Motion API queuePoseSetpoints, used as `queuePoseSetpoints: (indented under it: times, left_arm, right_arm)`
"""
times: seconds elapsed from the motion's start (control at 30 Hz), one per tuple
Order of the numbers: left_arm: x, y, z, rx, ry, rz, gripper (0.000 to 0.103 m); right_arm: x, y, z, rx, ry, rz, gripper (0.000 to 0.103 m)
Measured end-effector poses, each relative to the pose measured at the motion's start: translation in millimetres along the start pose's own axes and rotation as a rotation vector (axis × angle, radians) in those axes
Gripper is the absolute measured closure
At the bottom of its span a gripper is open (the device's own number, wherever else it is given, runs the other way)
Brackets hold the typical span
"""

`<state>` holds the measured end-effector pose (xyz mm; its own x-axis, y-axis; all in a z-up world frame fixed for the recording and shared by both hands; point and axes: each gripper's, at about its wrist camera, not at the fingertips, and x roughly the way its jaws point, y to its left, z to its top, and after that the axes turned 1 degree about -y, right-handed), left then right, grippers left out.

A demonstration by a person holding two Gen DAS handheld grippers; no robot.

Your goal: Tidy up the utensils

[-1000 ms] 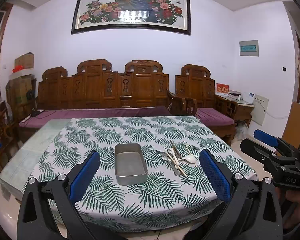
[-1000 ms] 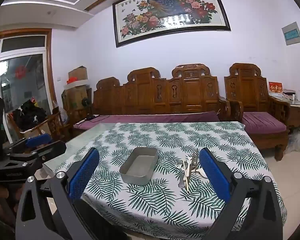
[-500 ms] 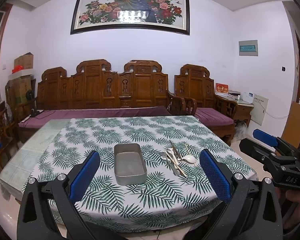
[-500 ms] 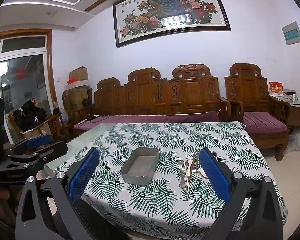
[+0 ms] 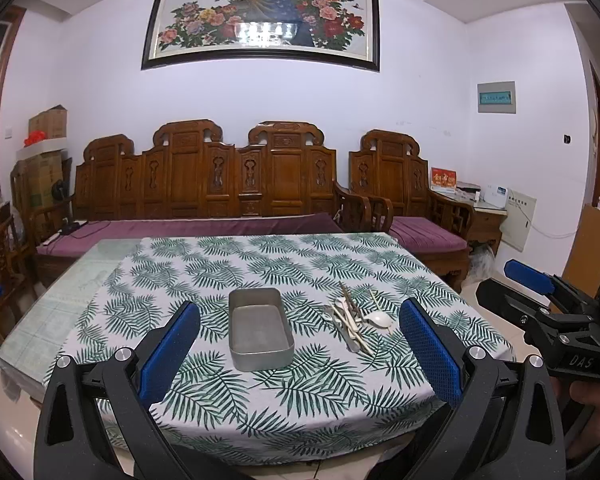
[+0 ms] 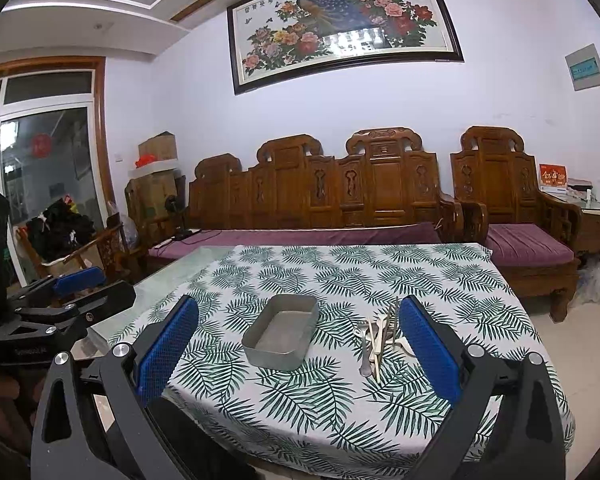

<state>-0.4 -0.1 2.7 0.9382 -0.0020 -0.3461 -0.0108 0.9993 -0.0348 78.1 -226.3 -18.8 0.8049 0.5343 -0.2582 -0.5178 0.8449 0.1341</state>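
An empty grey metal tray (image 5: 259,330) (image 6: 282,332) sits on the leaf-patterned tablecloth (image 5: 260,272) (image 6: 340,392). To its right lies a heap of utensils (image 5: 354,318) (image 6: 378,338): pale chopsticks, a white spoon and metal pieces. My left gripper (image 5: 298,350) hangs open before the table's near edge, nothing between its blue pads. My right gripper (image 6: 298,350) is also open and empty, held back from the table. Each gripper shows in the other's view, the right gripper (image 5: 540,300) and the left gripper (image 6: 68,296).
A carved wooden bench with purple cushions (image 5: 204,224) runs behind the table, with a matching armchair (image 5: 416,216) at the right. Bare glass tabletop (image 5: 60,304) lies left of the cloth. Boxes (image 5: 46,152) stack at the far left. A person's hand (image 5: 596,396) holds the right gripper.
Both cameras have crept slightly toward the table; tray and utensils have not moved. Both grippers remain open.
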Motion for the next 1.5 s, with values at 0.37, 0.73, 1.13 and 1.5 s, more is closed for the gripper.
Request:
queuePoseSetpoints:
  times: [0.37,0.73,1.13,1.5]
  left_arm:
    - [-0.4,0.5,0.0,0.000,-0.001,-0.001,0.007]
    - [-2.8,0.2,3.4,-0.002,-0.003,0.000,0.007]
    - [-6.9,-2.6,6.4,-0.001,-0.004,-0.003,0.007]
    - [4.6,-0.6,-5.7,-0.013,0.043,-0.023,0.007]
  right_arm:
    - [-0.2,0.4,0.4,-0.001,0.000,0.000,0.002]
    - [0.0,0.0,0.5,0.001,0.000,0.001,0.002]
    - [-2.3,4.7,4.6,0.001,-0.002,0.003,0.002]
    - [-0.3,4.4,3.1,-0.006,0.008,0.000,0.002]
